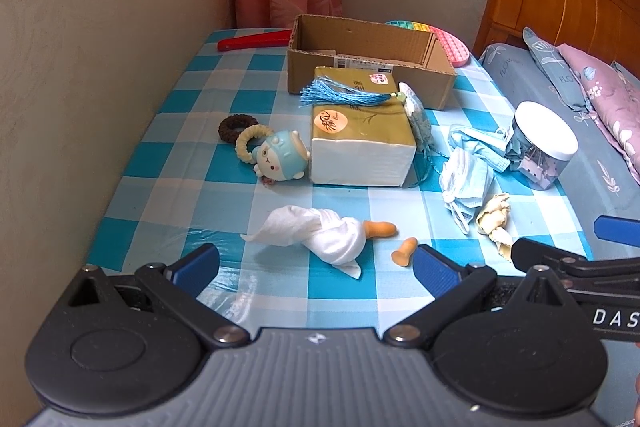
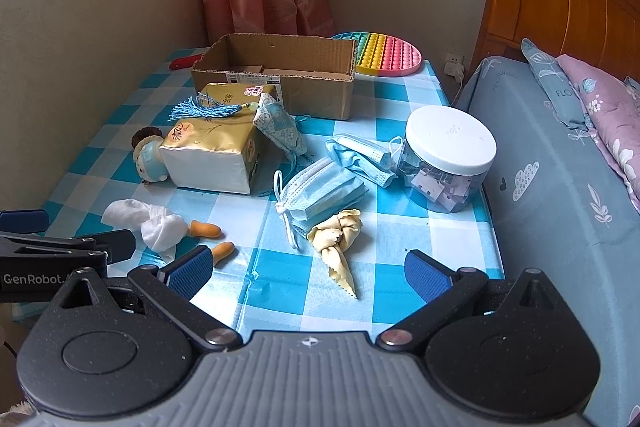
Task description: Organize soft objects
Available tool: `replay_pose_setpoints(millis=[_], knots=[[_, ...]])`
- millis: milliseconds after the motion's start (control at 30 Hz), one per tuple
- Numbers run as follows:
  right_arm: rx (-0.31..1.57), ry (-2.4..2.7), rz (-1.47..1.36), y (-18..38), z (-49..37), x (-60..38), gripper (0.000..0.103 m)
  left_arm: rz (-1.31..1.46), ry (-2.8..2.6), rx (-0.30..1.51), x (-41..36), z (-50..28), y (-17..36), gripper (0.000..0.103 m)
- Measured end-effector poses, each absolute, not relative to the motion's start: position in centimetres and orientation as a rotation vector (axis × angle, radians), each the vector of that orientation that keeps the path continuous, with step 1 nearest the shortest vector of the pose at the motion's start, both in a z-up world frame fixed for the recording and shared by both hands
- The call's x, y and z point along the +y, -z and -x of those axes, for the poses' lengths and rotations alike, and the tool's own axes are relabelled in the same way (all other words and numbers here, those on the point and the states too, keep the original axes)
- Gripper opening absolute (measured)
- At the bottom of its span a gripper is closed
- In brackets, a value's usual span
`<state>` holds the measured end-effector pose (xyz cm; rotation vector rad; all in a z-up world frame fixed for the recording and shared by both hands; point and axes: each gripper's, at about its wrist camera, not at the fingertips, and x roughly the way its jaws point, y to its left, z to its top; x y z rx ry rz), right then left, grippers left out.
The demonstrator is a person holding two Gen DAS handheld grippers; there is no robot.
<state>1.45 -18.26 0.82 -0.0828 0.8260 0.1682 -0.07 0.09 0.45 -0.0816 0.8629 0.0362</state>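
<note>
On the blue-checked table, an open cardboard box stands at the back. In front of it lie a gold tissue pack with a blue tassel, a white cloth, blue face masks, a knotted yellow cloth, two orange earplugs and a small plush toy. My left gripper is open near the white cloth. My right gripper is open, just short of the yellow cloth.
A clear jar with a white lid stands at the table's right edge beside the bed. A rainbow pop-it mat and a red object lie behind the box. Hair ties sit left of the toy. A wall borders the left.
</note>
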Motion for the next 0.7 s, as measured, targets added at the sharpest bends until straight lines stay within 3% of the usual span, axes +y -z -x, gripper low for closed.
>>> replay_pose_setpoints(millis=[700], knots=[[0.824,-0.174,0.073,-0.82,-1.70,-18.36,0.103,0.085,-0.040,0.853,0.32,-0.23,-0.52,0.102]])
